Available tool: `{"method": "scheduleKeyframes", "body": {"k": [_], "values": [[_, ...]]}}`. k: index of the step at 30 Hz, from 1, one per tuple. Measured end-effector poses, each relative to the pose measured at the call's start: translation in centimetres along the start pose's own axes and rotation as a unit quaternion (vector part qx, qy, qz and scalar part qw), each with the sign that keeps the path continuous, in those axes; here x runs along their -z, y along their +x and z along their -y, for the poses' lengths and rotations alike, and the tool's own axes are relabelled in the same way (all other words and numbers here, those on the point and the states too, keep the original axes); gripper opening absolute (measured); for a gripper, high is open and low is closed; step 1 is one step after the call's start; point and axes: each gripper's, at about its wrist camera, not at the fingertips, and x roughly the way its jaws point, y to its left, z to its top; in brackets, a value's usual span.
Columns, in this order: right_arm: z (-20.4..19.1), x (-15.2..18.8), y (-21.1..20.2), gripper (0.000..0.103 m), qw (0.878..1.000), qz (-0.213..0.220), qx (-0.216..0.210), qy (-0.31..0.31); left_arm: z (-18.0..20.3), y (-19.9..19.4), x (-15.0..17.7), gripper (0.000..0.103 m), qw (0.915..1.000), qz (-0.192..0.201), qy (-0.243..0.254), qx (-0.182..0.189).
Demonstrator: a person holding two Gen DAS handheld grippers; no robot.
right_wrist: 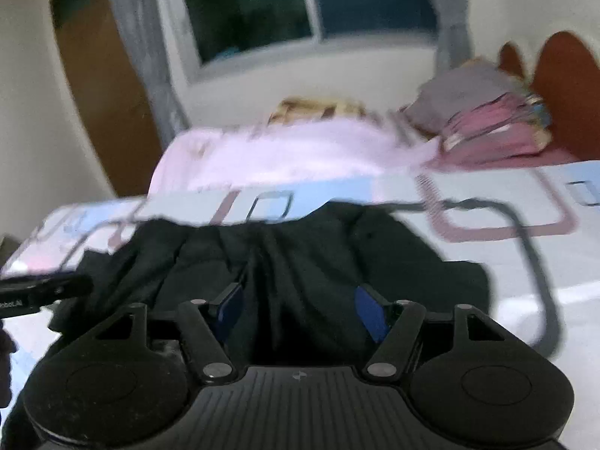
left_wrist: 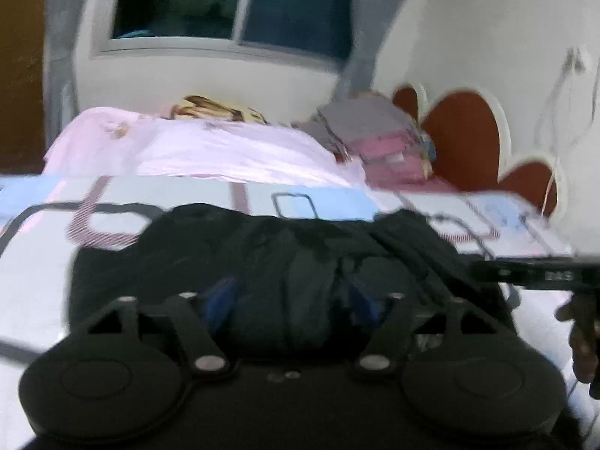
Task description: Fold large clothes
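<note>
A large black garment (left_wrist: 285, 255) lies bunched on the patterned bedsheet (left_wrist: 37, 262); it also shows in the right wrist view (right_wrist: 300, 255). My left gripper (left_wrist: 288, 303) sits low over the near edge of the garment, blue pads (left_wrist: 219, 300) wide apart with dark cloth between them. My right gripper (right_wrist: 300, 311) is also over the near edge, its blue pads (right_wrist: 369, 311) wide apart around a fold of cloth. The frames are blurred, so any pinch on the cloth is unclear. Each gripper's body shows at the side of the other view.
A pink sheet (left_wrist: 225, 150) lies across the far side of the bed. A stack of folded clothes (left_wrist: 378, 135) sits at the far right by the red headboard (left_wrist: 461, 131). A window (left_wrist: 232, 0) and wall are behind; a brown door (right_wrist: 105, 105) is left.
</note>
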Motion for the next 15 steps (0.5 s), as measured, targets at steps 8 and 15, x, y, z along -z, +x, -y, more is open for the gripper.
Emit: {"method": "scheduleKeyframes", "body": {"k": [8, 15], "values": [[2.3, 4.9, 4.6, 0.067, 0.998, -0.055, 0.015, -0.009, -1.3, 5.5, 3.7, 0.069, 0.9975, -0.062, 0.007, -0.032], [-0.1, 4.0, -3.6, 0.067, 1.000, -0.005, -0.030, 0.003, 2.8, -1.1, 3.4, 0.065, 0.9979, -0.026, 0.016, -0.058]]}}
